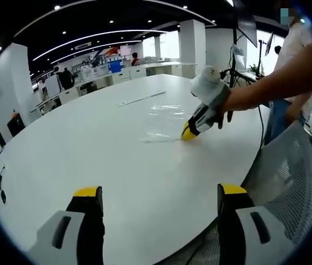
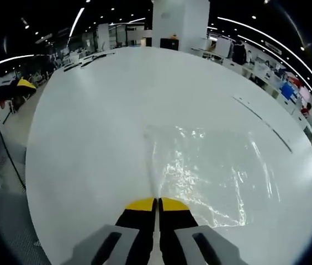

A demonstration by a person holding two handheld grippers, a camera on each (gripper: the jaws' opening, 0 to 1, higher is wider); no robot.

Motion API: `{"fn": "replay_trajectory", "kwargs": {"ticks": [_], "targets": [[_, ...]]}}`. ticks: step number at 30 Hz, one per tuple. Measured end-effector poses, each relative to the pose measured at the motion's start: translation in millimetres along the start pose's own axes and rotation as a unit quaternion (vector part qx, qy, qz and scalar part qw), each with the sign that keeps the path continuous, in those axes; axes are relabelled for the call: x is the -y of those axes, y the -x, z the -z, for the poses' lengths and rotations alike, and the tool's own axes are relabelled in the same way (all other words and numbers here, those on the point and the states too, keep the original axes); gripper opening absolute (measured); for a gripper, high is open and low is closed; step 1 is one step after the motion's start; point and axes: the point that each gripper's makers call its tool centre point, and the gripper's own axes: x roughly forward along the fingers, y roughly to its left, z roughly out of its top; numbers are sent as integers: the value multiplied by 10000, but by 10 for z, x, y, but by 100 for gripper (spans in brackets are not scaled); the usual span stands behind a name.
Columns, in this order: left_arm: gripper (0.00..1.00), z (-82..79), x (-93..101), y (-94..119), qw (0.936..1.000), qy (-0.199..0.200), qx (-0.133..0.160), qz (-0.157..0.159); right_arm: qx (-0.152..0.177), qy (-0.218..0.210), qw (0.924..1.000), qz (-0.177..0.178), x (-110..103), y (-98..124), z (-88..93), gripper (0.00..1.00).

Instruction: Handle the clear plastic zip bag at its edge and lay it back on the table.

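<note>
A person is pinching the near edge of a clear plastic zip bag with the right gripper, whose yellow-tipped jaws are standing closed together on the thin film at the corner where the bag meets the round white table. Seen from the left gripper view, that same right gripper is angling steeply down onto the tabletop, the person's hand wrapping its handle, a grip that appears suited to taking the flimsy sheet by its rim rather than its slack middle. The left gripper is hanging back over the table's near side, jaws spread wide and gripping nothing, seemingly kept clear while the other works. The bag is lying mostly flat toward the middle of the table, well apart from the left gripper, its transparent surface wrinkling and throwing off bright glints from the ceiling lights, one long crease running up from the pinched edge. A mesh-backed chair is standing beside the table's edge.
</note>
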Motion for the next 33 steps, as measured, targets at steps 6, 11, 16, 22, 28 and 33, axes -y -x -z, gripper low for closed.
{"fn": "replay_trajectory", "kwargs": {"ticks": [6,11,16,22,28,33], "targets": [[83,-17,23,-15,10000,-49,5,35,-71,366,9992,-161,-72,14,41,0],[83,-4,31,-18,10000,-44,-10,52,-35,581,9978,-325,-151,41,53,0],[83,23,32,-27,9999,-85,-49,86,70,785,9956,-515,-256,82,64,0],[83,40,28,-41,9999,-78,-80,115,176,971,9932,-620,-302,183,33,0],[82,51,43,-76,9997,-160,-121,162,300,1023,9916,-728,-317,252,24,0],[82,35,47,-101,9996,-184,-118,182,341,1000,9915,-761,-298,309,23,0]]}}
